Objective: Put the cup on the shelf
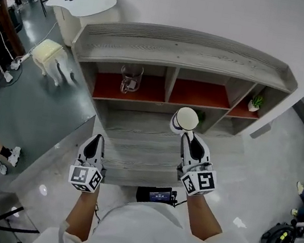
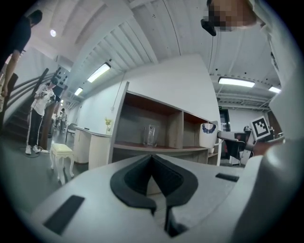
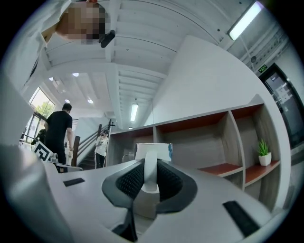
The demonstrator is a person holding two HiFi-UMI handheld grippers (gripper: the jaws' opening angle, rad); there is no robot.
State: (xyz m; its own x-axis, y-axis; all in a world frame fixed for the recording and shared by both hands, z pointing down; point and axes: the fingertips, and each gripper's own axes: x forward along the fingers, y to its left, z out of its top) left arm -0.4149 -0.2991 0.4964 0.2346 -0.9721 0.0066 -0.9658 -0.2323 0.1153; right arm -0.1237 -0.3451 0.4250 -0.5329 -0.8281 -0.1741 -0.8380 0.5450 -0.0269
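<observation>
Pinching the white cup (image 1: 186, 118) by its handle, the right hand-held gripper (image 1: 187, 137) holds it in the air in front of the shelf (image 1: 181, 51), near the middle compartment. The left hand-held gripper (image 1: 97, 139) is closed and empty.

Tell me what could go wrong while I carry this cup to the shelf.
The right gripper pinches the white cup only by its handle, so it might pivot or slip.
The glass jug stands in the shelf's left compartment; steering there could knock it.
The cup may clip the upright divider going in.
</observation>
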